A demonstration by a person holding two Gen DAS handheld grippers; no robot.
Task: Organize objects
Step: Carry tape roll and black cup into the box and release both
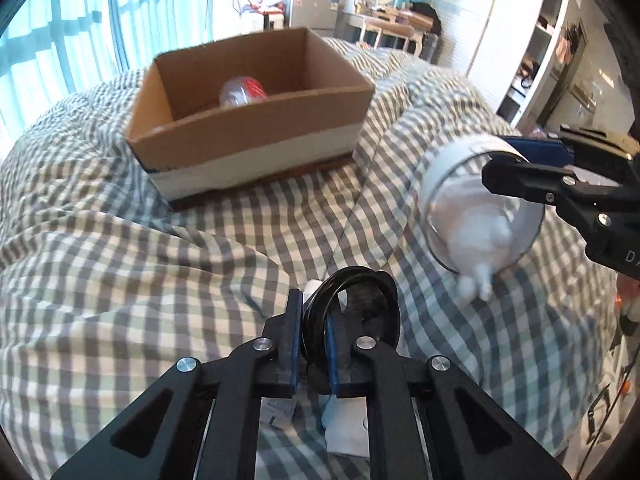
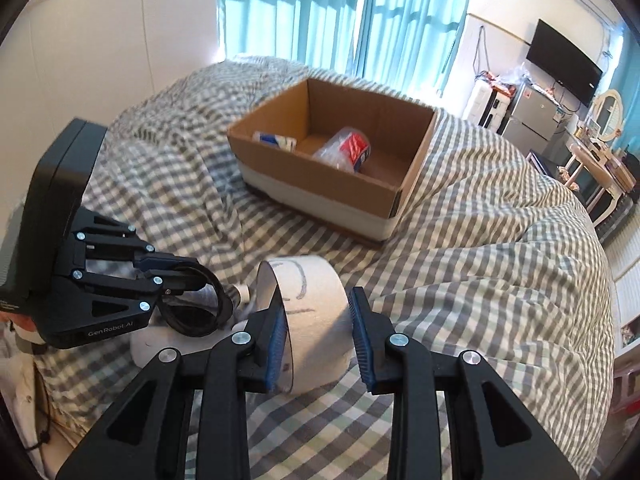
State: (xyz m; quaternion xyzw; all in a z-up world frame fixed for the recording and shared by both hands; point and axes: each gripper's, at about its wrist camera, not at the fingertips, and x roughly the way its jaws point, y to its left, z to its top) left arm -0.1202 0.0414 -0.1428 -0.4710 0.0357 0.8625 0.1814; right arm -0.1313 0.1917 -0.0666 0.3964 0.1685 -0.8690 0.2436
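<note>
An open cardboard box (image 1: 256, 136) stands on the checked bed cover; it also shows in the right wrist view (image 2: 332, 200). Inside lie a clear plastic bottle with a red label (image 2: 346, 150) and a small white and blue tube (image 2: 276, 141). My left gripper (image 1: 314, 344) is shut on black sunglasses (image 1: 352, 312), low over the cover; the sunglasses also show in the right wrist view (image 2: 196, 300). My right gripper (image 2: 318, 328) is shut on a clear cup holding a white plush toy (image 1: 476, 208), seen in its own view as a white cylinder (image 2: 316, 320).
White packets (image 1: 348, 432) lie on the cover under my left gripper. The cover (image 2: 480, 280) is rumpled into folds around the box. Beyond the bed are curtains (image 2: 320, 8), a fridge (image 2: 528, 116), a wall screen and a dressing table.
</note>
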